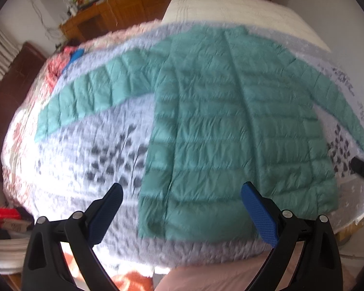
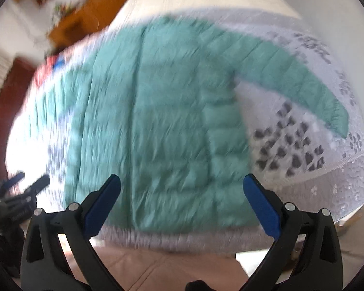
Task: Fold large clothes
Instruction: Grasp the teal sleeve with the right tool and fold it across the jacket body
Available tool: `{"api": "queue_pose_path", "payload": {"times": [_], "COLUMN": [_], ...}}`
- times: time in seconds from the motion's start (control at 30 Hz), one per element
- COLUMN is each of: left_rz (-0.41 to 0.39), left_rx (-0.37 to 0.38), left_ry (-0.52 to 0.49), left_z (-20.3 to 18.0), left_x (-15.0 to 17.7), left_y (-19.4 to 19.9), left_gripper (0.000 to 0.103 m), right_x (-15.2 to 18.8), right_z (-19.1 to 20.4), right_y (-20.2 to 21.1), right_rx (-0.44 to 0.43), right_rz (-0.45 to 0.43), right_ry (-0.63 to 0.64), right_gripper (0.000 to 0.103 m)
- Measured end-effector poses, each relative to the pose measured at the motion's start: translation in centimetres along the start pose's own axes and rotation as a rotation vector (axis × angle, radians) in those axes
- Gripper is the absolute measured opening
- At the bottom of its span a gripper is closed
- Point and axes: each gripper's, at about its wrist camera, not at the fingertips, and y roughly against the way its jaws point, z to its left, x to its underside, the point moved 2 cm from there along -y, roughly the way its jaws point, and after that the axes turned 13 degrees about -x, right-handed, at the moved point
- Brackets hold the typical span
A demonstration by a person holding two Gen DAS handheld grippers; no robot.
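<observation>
Wooden furniture (image 1: 89,21) and a white wall fill the far side of the room, and in front of you a bed carries a pale blanket (image 1: 89,160) printed with dark leaf shapes. Your teal quilted jacket (image 1: 230,126) lies spread flat on that blanket, collar at the far end and hem at the near edge. Its left sleeve (image 1: 85,97) stretches out to the left, away from the body, and its right sleeve (image 2: 303,82) angles out to the right and toward you, with its cuff near the blanket's right edge. A heap of red and blue cloth (image 1: 65,60) sits at the far left of the bed.

Your left gripper (image 1: 182,194) hangs above the near left corner of the jacket's hem with its blue-padded fingers (image 1: 257,208) spread wide and nothing between them. Your right gripper (image 2: 182,189) is likewise released, jaws wide apart over the near hem, touching nothing. Each gripper shows at the edge of the other's view. Both views are smeared, the right one more so, so fine detail of the fabric cannot be told.
</observation>
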Motion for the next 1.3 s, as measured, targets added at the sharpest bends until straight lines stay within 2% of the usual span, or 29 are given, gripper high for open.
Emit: {"api": "queue_pose_path", "payload": {"times": [0.1, 0.2, 0.3, 0.37, 0.43, 0.57, 0.63, 0.7, 0.77, 0.83, 0.9, 0.93, 0.97, 1.0, 1.07, 1.17, 1.23, 1.3], "left_rz": [-0.105, -0.198, -0.267, -0.319, -0.337, -0.293, -0.251, -0.211, -0.175, -0.152, -0.136, -0.122, -0.112, -0.101, -0.064, -0.026, -0.026, -0.032], "left_rx": [0.011, 0.043, 0.082, 0.095, 0.124, 0.239, 0.267, 0.285, 0.271, 0.262, 0.269, 0.273, 0.274, 0.277, 0.286, 0.299, 0.303, 0.309], "left_ry": [-0.012, -0.049, -0.099, -0.128, -0.139, -0.129, -0.111, -0.100, -0.109, -0.104, -0.090, -0.083, -0.081, -0.078, -0.071, -0.044, -0.033, -0.032], "left_z": [-1.7, -4.6, -8.3, -11.3, -14.1, -19.5, -21.3, -23.1, -24.6, -25.2, -25.4, -25.4, -25.7, -25.8, -25.5, -24.4, -23.4, -22.4], "left_x": [-2.1, -4.9, -7.8, -10.0, -12.0, -15.9, -17.3, -18.3, -19.2, -19.9, -20.3, -20.6, -20.8, -21.0, -21.3, -21.4, -21.4, -21.2], "left_y": [0.6, 0.9, 0.6, 0.2, -0.5, -3.1, -4.4, -6.0, -7.8, -9.2, -10.3, -11.0, -11.7, -12.4, -13.6, -14.8, -15.0, -14.9], "left_gripper": [0.098, 0.098, 0.098, 0.098, 0.098, 0.098, 0.098, 0.098, 0.098, 0.098, 0.097, 0.097, 0.095, 0.092, 0.084, 0.082, 0.082, 0.082], "right_x": [-1.9, -3.3, -4.2, -4.6, -4.8, -5.3, -5.5, -5.7, -5.7, -5.4, -5.4, -5.4, -5.6, -5.6, -6.0, -7.2, -9.0, -11.0], "right_z": [-5.3, -11.6, -20.0, -24.7, -29.5, -36.2, -38.7, -40.2, -41.0, -41.7, -42.5, -42.8, -43.0, -43.0, -43.0, -41.2, -38.8, -35.5], "right_y": [2.1, 3.8, 5.0, 5.4, 5.0, 3.6, 2.2, 0.8, 0.0, -0.5, -1.3, -1.5, -1.7, -1.6, -1.5, 0.0, 1.1, 1.6], "right_rx": [0.006, 0.055, 0.082, 0.110, 0.121, -0.021, -0.047, -0.076, -0.087, -0.106, -0.131, -0.132, -0.131, -0.144, -0.241, -0.313, -0.397, -0.446], "right_rz": [-0.123, -0.225, -0.298, -0.329, -0.324, -0.333, -0.312, -0.288, -0.277, -0.273, -0.261, -0.261, -0.264, -0.268, -0.290, -0.357, -0.401, -0.415], "right_ry": [-0.092, -0.191, -0.337, -0.387, -0.457, -0.548, -0.614, -0.642, -0.647, -0.658, -0.676, -0.681, -0.680, -0.679, -0.696, -0.647, -0.575, -0.484], "right_gripper": [0.100, 0.100, 0.100, 0.100, 0.100, 0.100, 0.100, 0.100, 0.099, 0.092, 0.068, 0.065, 0.055, 0.040, 0.019, 0.013, 0.013, 0.013]}}
